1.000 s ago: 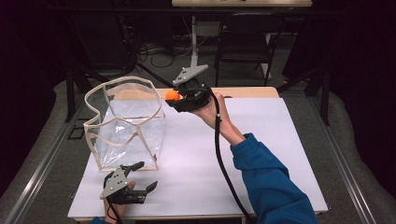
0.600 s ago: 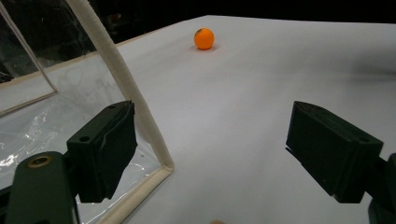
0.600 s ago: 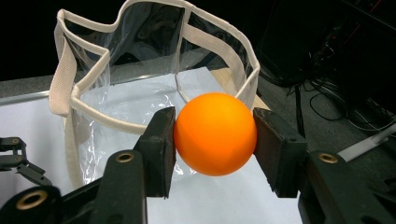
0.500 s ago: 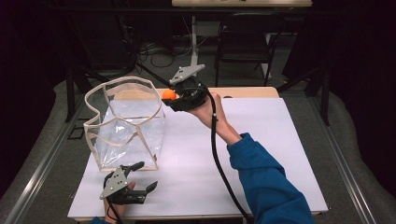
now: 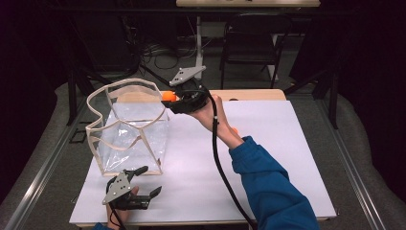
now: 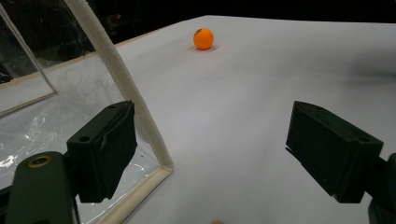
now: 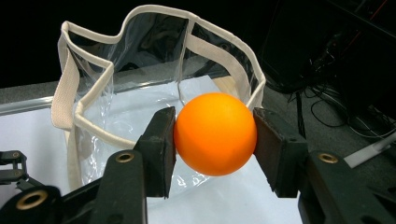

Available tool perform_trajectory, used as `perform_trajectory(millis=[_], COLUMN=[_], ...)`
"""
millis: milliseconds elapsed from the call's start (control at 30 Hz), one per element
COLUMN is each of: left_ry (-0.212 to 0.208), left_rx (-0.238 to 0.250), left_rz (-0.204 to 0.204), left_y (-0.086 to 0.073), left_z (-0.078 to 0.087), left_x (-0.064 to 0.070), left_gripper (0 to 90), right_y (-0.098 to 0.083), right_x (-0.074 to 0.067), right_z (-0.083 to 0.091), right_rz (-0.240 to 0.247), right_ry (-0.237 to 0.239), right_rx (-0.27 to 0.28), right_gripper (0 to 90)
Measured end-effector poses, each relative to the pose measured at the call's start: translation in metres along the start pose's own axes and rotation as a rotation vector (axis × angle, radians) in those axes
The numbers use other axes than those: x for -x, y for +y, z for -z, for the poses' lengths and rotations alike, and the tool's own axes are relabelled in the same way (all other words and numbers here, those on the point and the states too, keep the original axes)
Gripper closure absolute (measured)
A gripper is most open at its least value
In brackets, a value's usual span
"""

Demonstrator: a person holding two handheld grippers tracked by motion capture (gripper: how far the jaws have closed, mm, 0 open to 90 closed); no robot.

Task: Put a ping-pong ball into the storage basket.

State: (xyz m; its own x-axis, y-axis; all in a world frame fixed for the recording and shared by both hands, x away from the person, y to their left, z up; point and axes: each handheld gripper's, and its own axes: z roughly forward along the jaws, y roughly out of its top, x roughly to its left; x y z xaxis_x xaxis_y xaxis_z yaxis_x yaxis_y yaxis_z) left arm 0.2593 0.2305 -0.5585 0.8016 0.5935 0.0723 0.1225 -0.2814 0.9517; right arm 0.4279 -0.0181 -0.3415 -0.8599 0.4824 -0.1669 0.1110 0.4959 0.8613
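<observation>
A clear plastic bag (image 5: 127, 127) with cream trim stands open at the table's left. My right gripper (image 5: 168, 97) hangs by the bag's far right rim, shut on an orange ball (image 5: 167, 95). In the right gripper view, the ball (image 7: 215, 133) is pinched between both pads, with the bag's mouth (image 7: 159, 60) just beyond it. My left gripper (image 5: 151, 179) rests open near the front edge, beside the bag's near corner (image 6: 161, 163). Nothing sits between its jaws. A second orange ball (image 6: 203, 38) lies on the white tabletop farther off.
The white tabletop (image 5: 287, 158) stretches free to the right of the blue-sleeved forearm (image 5: 268, 187). A black cable (image 5: 218, 153) trails from the right gripper toward the front edge. A chair (image 5: 249, 43) and floor cables stand beyond the table.
The right gripper has edged a little left with the orange ball, closer to the bag's rim. The left gripper has stayed put.
</observation>
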Motion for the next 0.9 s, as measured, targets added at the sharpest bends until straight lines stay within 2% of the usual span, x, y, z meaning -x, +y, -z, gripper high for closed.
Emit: perform_trajectory(millis=[900], left_ry=[0.002], left_rx=[0.004], left_rz=[0.004], left_y=[0.0], left_z=[0.0], left_x=[0.0], left_gripper=[16.1], right_y=[0.009], right_x=[-0.008], right_z=[-0.015], right_rz=[0.006], right_ry=[0.01], right_rx=[0.025], right_gripper=[51.0])
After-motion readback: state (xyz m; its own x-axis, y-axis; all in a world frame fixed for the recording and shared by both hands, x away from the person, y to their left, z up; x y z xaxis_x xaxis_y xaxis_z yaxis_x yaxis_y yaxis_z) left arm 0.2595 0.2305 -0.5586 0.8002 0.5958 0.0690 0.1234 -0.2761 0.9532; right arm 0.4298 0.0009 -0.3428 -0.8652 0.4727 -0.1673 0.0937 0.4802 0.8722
